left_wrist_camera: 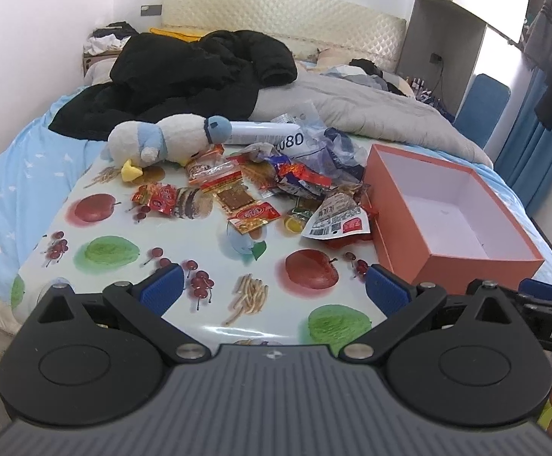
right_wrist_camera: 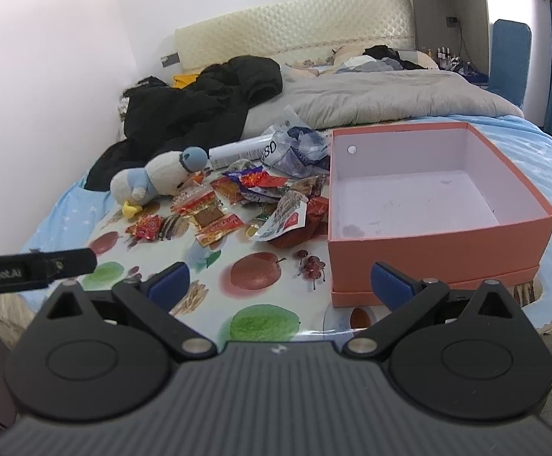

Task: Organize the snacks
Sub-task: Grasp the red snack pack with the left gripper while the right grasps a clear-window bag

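Several wrapped snacks lie in a loose pile on a fruit-print table, left of an empty orange box. The pile and the box also show in the right wrist view. A white and red packet lies nearest the box. My left gripper is open and empty above the table's near edge. My right gripper is open and empty, in front of the box's near left corner.
A plush duck and a white cylinder with crumpled plastic bags lie behind the snacks. Beyond the table is a bed with a black jacket and a grey quilt. The table stands on the bed.
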The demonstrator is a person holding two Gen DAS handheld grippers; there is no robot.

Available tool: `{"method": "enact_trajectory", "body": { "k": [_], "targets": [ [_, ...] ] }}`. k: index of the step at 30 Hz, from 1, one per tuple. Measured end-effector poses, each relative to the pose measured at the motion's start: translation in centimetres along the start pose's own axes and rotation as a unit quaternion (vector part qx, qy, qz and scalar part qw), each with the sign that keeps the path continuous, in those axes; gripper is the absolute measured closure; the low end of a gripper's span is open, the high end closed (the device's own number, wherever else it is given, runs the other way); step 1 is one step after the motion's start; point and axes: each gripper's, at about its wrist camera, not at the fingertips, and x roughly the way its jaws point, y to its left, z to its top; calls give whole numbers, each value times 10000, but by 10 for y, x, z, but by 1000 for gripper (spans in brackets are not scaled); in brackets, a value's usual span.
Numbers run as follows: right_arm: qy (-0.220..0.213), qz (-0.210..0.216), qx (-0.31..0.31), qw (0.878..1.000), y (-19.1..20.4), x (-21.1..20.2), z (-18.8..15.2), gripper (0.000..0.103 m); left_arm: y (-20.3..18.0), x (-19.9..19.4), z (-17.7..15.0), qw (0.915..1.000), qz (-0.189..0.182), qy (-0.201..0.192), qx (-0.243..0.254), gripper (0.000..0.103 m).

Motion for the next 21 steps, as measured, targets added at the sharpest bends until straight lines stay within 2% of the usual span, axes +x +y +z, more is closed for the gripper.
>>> {"method": "enact_trajectory", "body": {
  "k": [5,11,14,16,20,21],
  "targets": [
    [43,20,86,10000,-1,9,-1,0,4,14,0,9999,-11,148,26,0],
    [59,-147,-26,9999,3,23,2,1,4,39,3,9994,-82,336,48,0],
    [45,-93,-111,9999,5,31,4,7,6,51,5,9991,-207,356,80,0],
    [25,53,-183,9998,7,37,4,18,8,63,8,9989,-186,397,138,0],
    [18,59,-359,9993,16,52,5,30,12,81,15,9990,-158,352,218,1],
    [18,117,-395,9991,18,57,5,35,15,85,16,9992,-110,330,197,1]
  ]
}}
